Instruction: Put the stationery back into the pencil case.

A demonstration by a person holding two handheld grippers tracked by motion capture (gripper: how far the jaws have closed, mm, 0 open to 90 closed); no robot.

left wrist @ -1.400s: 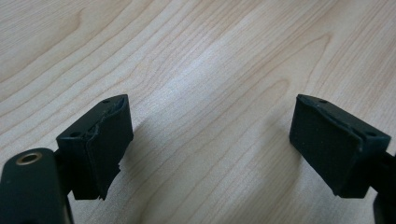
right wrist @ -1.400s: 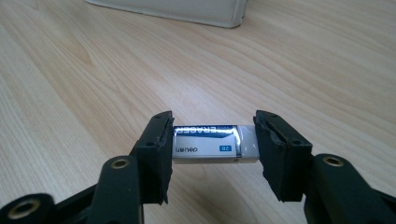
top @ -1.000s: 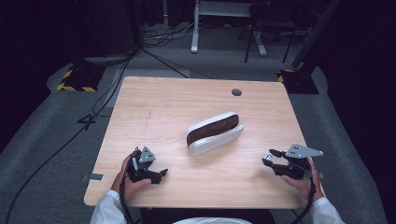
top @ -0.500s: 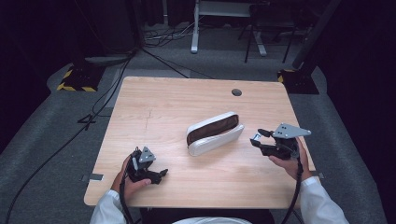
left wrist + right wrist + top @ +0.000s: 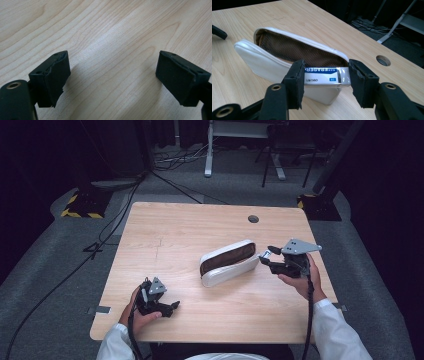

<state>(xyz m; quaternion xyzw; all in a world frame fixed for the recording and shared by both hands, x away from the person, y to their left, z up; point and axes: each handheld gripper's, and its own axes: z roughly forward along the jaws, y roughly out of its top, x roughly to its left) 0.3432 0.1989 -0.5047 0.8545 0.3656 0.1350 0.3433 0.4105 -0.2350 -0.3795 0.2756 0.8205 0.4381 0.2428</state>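
Observation:
A white pencil case (image 5: 227, 262) lies open in the middle of the wooden table (image 5: 200, 220), its brown mesh lining (image 5: 294, 50) showing. My right gripper (image 5: 265, 256) is shut on a white eraser (image 5: 325, 77) in a blue and white sleeve, held lengthwise between the pads just above the case's near right end (image 5: 322, 93). At the table's front left my left gripper (image 5: 172, 306) rests in a hand. Its jaws stand open over bare wood, with nothing between the pads (image 5: 56, 75).
A round cable hole (image 5: 253, 219) sits near the table's back right edge. Beyond the table are dark floor, cables and a white stand base (image 5: 240, 140). Bare wood surrounds the case on all sides.
My right gripper has carried the eraser up and to the left, from the table's right front to the pencil case's right end. The left gripper has stayed put.

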